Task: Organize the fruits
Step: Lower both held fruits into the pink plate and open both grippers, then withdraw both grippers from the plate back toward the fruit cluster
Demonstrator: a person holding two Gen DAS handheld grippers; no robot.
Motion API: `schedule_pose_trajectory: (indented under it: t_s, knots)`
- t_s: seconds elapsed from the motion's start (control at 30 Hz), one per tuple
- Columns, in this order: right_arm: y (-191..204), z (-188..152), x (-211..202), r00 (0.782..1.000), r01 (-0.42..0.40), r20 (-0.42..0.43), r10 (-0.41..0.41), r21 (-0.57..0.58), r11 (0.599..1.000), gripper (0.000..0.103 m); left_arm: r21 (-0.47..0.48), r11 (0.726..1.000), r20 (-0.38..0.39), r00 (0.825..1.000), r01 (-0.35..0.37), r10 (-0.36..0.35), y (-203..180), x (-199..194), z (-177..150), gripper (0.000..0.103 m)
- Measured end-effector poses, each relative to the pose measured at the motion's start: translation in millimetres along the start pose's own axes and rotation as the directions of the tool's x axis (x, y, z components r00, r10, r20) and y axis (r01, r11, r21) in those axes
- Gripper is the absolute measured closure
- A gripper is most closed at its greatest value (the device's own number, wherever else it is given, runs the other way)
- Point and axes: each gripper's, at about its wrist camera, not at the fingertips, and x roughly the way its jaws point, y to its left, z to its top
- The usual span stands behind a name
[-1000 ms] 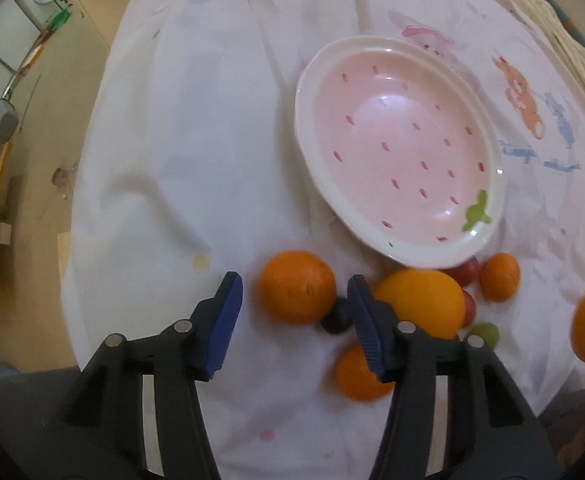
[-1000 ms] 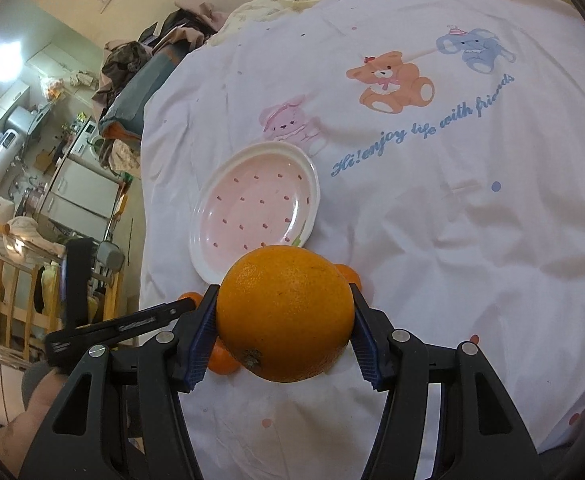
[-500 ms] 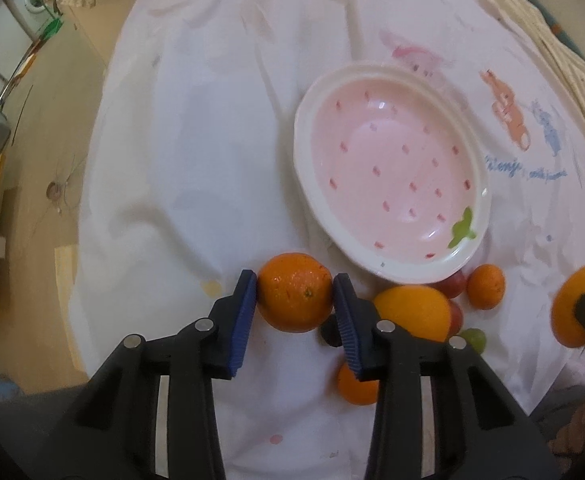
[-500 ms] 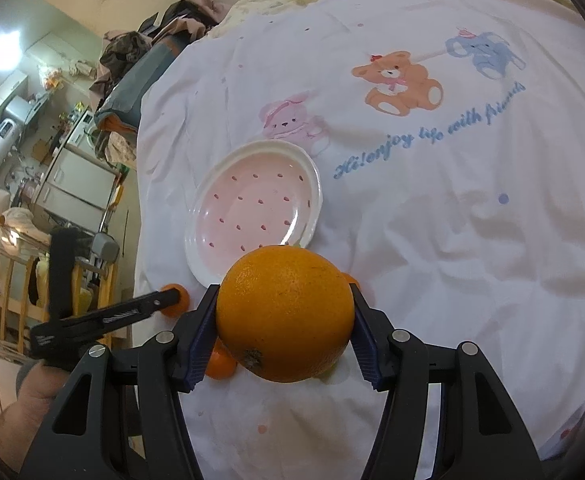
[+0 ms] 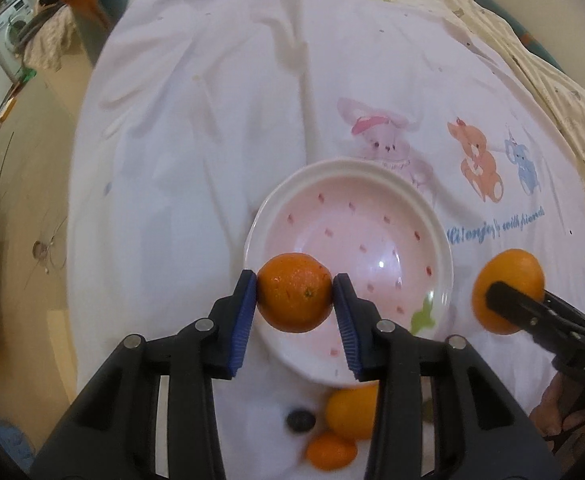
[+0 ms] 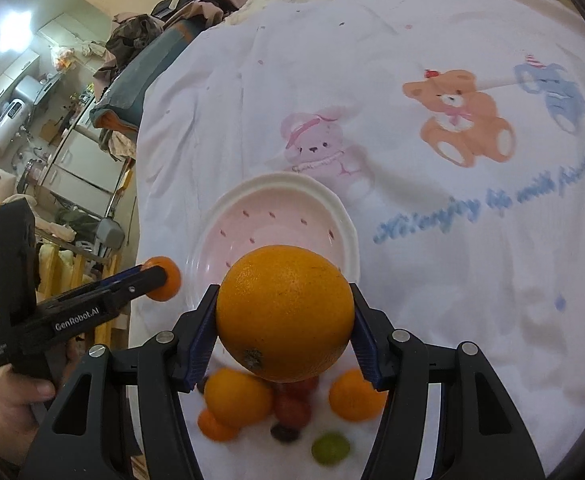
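Observation:
My left gripper (image 5: 295,298) is shut on a small orange (image 5: 295,297) and holds it in the air over the near left rim of the pink strawberry-pattern plate (image 5: 436,236). My right gripper (image 6: 284,316) is shut on a large orange (image 6: 284,312), lifted above the plate's (image 6: 344,220) near edge. In the left wrist view the large orange (image 5: 508,290) and the right gripper's finger show at the right. The right wrist view has the small orange (image 6: 168,284) at the left, in the left gripper held by a hand (image 6: 16,400).
Loose fruit lies on the white cartoon-print cloth (image 6: 452,240) in front of the plate: oranges (image 6: 236,398), a smaller orange (image 6: 354,396), red fruits (image 6: 292,406), a dark grape (image 5: 300,420) and a green one (image 6: 330,448). Floor and furniture lie beyond the cloth's left edge.
My left gripper closed on the small orange and lifted it from the cloth up over the plate's rim. My right gripper carried the large orange closer to the plate.

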Motion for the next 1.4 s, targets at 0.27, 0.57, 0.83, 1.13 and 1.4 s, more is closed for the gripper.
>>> schedule_pose_trajectory:
  t_s: [0.27,0.57,0.83,1.13,1.4]
  knots:
    - [-9,24,59,0.994,-0.04,-0.097,0.042,0.026,0.999,0.041,0.002,1.0,-0.03,0.999,0.028,-0.028,-2,42,13,0.068]
    - [-14,38,91,0.99,-0.074,-0.116,0.082,0.068,0.995,0.039,-0.031,0.999,-0.063,0.997,0.031,-0.033,9,64,21,0.068]
    - [-23,39,84,0.989,-0.113,-0.08,0.124,0.129,0.985,0.03,-0.063,0.996,-0.08,0.995,0.059,-0.064,9,65,19,0.064]
    - [-33,46,54,0.991,-0.13,-0.006,0.133,0.147,0.981,0.023,-0.077,0.993,-0.061,0.994,0.09,-0.095,9,51,15,0.029]
    - [-33,41,37,0.996,-0.094,0.014,0.093,0.149,0.984,0.023,-0.096,0.995,-0.019,0.999,0.039,-0.041,15,38,11,0.025]
